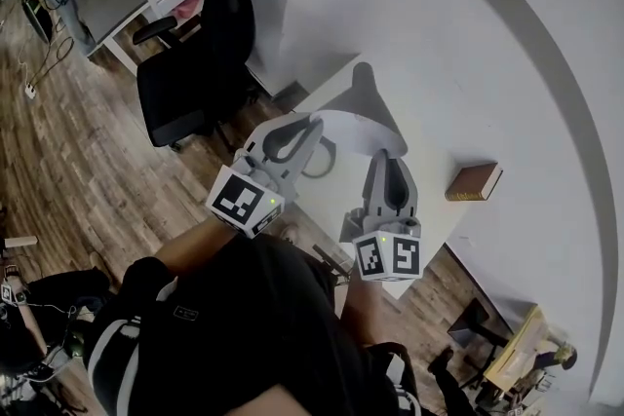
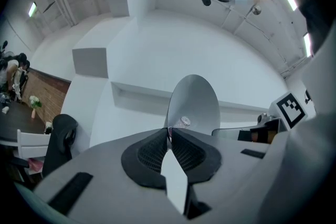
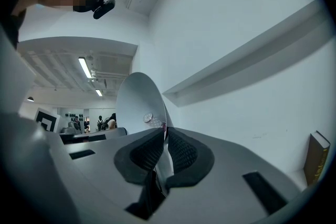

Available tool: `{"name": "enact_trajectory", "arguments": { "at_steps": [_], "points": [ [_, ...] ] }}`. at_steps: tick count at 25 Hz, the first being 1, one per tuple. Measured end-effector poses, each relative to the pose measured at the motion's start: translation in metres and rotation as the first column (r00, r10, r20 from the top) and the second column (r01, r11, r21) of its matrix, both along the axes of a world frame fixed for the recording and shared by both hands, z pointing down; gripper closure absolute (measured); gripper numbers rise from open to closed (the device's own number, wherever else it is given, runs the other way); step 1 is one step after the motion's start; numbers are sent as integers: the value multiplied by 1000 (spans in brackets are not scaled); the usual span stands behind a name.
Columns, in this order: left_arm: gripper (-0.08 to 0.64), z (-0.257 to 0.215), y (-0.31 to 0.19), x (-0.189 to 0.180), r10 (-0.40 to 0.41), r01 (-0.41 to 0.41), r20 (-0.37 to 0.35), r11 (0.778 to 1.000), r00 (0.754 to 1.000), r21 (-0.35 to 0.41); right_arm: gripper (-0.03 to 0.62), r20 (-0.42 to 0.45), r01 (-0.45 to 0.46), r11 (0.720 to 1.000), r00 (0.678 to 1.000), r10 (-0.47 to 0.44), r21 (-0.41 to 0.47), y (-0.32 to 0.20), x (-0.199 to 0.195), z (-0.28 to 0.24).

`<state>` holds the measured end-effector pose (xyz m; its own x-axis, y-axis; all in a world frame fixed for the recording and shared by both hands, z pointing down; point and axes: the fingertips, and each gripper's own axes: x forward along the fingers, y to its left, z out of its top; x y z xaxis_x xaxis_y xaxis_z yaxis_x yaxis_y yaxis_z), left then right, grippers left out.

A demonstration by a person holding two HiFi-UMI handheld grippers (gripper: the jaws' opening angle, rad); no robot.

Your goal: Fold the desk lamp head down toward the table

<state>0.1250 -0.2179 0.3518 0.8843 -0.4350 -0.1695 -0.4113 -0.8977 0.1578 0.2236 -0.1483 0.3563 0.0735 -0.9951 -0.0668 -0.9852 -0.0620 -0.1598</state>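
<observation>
The desk lamp's head (image 1: 353,130) is a thin, white, oval disc that stands over the white desk (image 1: 434,209), between my two grippers. My left gripper (image 1: 314,124) is shut on the disc's left edge. In the left gripper view a thin white strip (image 2: 176,181) is pinched between the black pads (image 2: 149,152), and the disc (image 2: 193,102) rises beyond them. My right gripper (image 1: 390,157) is shut on the disc's right edge. In the right gripper view the disc (image 3: 137,102) stands just past the closed pads (image 3: 181,152). The lamp's arm and base are hidden.
A brown book (image 1: 475,181) lies on the desk near the wall, right of the right gripper, and shows as the book (image 3: 316,157) in the right gripper view. A black office chair (image 1: 200,44) stands left of the desk. The white wall (image 1: 458,34) is close behind the lamp.
</observation>
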Motion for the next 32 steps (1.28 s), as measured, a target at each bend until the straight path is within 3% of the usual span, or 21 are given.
{"name": "enact_trajectory", "arguments": {
  "at_steps": [19,32],
  "points": [
    [526,47,9,-6,12,-10,53,999,999,-37,568,18,1,997,1000,1,-72,9,-5,45],
    [528,92,14,-6,9,-10,116,1000,993,0,572,-60,-31,987,998,21,-155,11,-7,90]
  ]
}}
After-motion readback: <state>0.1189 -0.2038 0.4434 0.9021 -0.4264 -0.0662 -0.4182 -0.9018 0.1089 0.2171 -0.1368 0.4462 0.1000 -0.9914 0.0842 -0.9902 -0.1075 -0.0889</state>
